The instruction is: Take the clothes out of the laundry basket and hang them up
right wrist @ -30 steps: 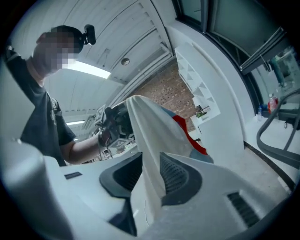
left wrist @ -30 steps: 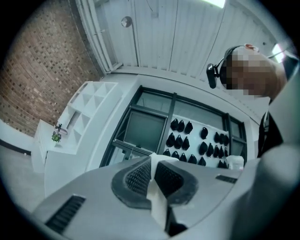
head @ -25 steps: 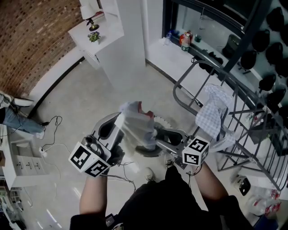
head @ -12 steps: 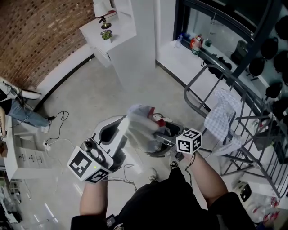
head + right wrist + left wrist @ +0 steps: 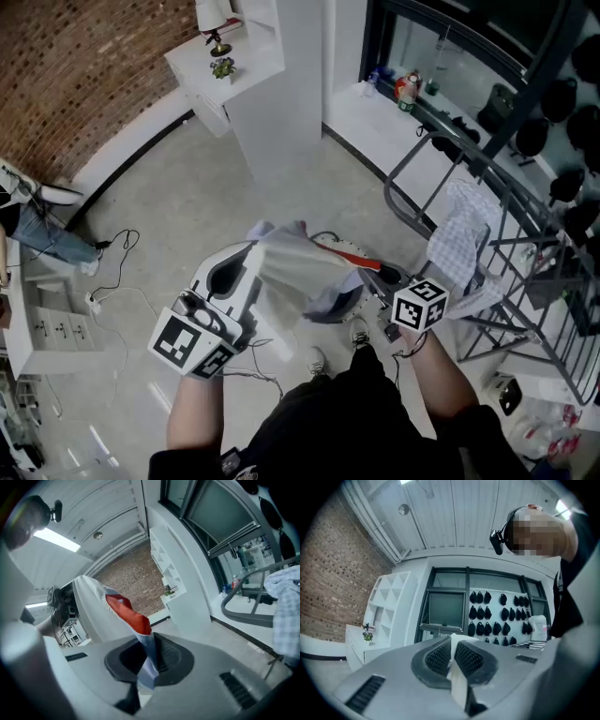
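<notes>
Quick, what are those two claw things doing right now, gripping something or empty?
Left gripper: closed on the white garment.
Right gripper: jaws have just been closing, now pinching the same garment's red-and-blue edge.

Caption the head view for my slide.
Left hand-held gripper holds a white garment; right hand-held gripper has just closed its jaws on the red-trimmed edge.

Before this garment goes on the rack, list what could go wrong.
1. The right gripper has just been closing its fingers on only the red-and-blue edge of the white fabric garment; that narrow bite may slip.
2. The left gripper pinches a similarly small fold, so stretching could pull it free.
3. The blue-and-white checked cloth already drapes the dark metal drying rack; hanging too close could dislodge it.
</notes>
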{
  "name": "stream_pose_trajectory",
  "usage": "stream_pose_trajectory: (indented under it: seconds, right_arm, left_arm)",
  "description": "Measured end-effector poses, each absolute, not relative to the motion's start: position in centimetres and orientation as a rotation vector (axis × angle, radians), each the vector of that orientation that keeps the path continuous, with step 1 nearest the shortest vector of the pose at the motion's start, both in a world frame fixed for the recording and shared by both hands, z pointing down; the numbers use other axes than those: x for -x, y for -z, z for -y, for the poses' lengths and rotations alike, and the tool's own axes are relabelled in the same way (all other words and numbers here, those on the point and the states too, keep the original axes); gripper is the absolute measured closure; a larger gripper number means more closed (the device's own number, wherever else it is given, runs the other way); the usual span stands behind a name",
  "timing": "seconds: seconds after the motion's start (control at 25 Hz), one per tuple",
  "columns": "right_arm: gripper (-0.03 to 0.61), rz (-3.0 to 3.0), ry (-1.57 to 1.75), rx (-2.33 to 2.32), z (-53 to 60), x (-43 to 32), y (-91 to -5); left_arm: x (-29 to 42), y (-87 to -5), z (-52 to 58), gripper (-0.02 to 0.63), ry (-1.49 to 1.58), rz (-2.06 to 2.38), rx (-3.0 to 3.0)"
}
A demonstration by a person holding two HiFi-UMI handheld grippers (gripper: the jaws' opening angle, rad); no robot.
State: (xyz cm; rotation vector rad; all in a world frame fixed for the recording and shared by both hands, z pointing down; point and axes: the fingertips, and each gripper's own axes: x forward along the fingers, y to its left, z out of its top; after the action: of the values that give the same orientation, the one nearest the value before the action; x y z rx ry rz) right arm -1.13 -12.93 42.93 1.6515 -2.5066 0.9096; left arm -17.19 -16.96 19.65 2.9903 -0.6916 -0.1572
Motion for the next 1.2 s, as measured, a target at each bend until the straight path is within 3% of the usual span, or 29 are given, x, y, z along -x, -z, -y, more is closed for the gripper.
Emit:
stream_pose_trajectory:
  seconds: [0.44, 1.2]
  right_arm:
    - [0.557, 2.416, -0.777, -2.136, 4.8, -7.5, -34.7]
    - [0.558, 2.223, -0.524, -2.691, -22.0, -23.0, -26.5]
  left_arm:
    - [13.4, -23.1, 14.0, 0.603, 0.069, 0.437, -2.990]
    - [-8.5, -22.5, -6.4, 0.603, 0.007, -0.164, -3.041]
